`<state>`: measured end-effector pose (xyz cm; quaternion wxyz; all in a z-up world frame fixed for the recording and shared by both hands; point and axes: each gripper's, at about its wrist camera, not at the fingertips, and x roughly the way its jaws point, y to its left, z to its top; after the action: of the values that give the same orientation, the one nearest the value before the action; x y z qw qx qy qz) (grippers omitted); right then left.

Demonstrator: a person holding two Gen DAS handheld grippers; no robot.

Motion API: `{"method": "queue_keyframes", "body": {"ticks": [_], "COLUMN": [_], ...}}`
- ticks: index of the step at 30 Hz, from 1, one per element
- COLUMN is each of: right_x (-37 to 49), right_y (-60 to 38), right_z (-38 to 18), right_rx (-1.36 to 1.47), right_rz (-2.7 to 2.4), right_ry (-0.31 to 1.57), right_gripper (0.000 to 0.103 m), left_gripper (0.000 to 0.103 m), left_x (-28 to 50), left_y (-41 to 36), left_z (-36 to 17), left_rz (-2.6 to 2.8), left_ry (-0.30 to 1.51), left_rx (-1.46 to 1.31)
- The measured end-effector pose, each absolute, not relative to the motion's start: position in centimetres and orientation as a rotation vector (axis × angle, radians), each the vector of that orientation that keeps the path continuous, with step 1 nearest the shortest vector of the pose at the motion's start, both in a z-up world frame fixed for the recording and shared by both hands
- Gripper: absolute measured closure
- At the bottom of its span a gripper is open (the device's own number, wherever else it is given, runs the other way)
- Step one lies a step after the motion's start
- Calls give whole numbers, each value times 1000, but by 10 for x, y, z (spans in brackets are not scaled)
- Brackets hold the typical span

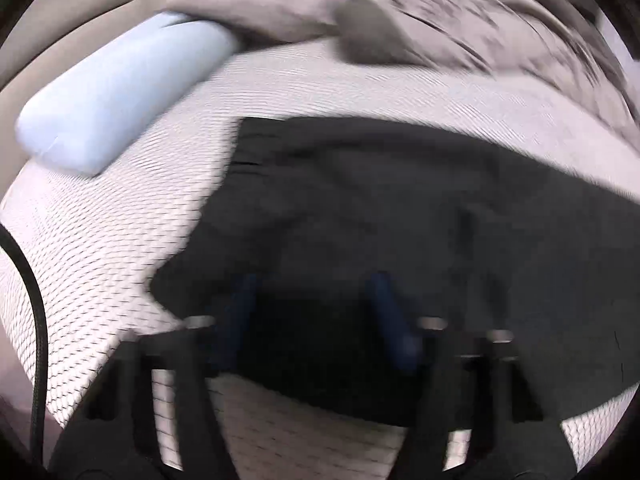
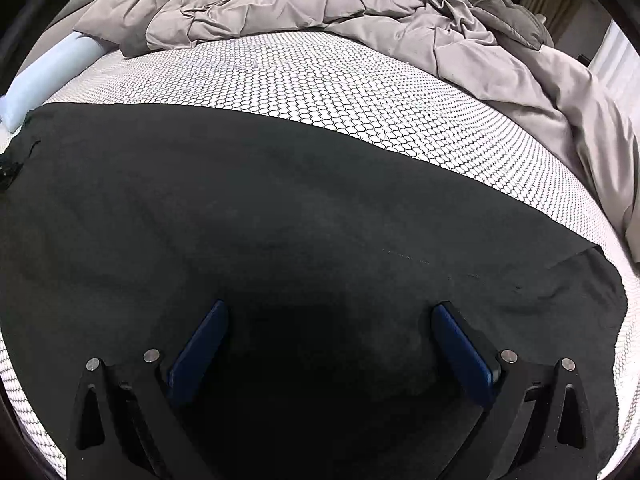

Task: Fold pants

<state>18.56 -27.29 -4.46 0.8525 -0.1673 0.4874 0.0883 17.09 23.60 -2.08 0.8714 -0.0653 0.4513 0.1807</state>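
With both the left gripper (image 1: 314,308) and right gripper (image 2: 330,340) released above the black pants (image 2: 240,208) lying flat on the bed (image 2: 340,76), you seem, through blur, between folds; next grasp an edge.

The pants (image 2: 280,208) are black and lie spread flat across the near part of the bed (image 2: 360,92). Their cloth looks smooth, with one straight far edge.

No text, label, brand, number or sign could be read in either wrist view (the left one was blurred by motion, and nothing printed or written showed in the sharper right one).
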Motion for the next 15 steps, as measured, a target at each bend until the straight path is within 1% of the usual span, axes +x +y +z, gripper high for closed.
{"method": "queue_keyframes", "body": {"ticks": [1,2,5,7,8,9,10,13,15], "right_x": [185,184,180,180,180,181,181,182,180], "right_y": [-273,-271,-268,-269,-269,-269,-269,-269,-270], "right_z": [-45,-45,-44,-44,-44,-44,-44,-44,-43], "right_rx": [-354,-352,-348,-345,-344,-345,-346,-346,-344], "right_rz": [186,185,184,185,186,186,185,187,187], "right_ry": [1023,1022,1021,1020,1021,1021,1021,1018,1015], "right_gripper": [1,1,1,1,1,1,1,1,1], "left_gripper": [93,102,101,101,98,96,91,91,91], "left_x": [166,166,169,175,179,185,195,222,230], "left_y": [247,254,250,241,231,225,218,222,230], "left_z": [-20,-20,-14,-4,0,-1,-5,-29,-35], "left_rz": [416,459,454,313,213,178,182,322,466], "left_ry": [942,943,914,867,853,858,885,986,985], "left_rx": [-178,-211,-223,-255,-270,-260,-235,-183,-166]}}
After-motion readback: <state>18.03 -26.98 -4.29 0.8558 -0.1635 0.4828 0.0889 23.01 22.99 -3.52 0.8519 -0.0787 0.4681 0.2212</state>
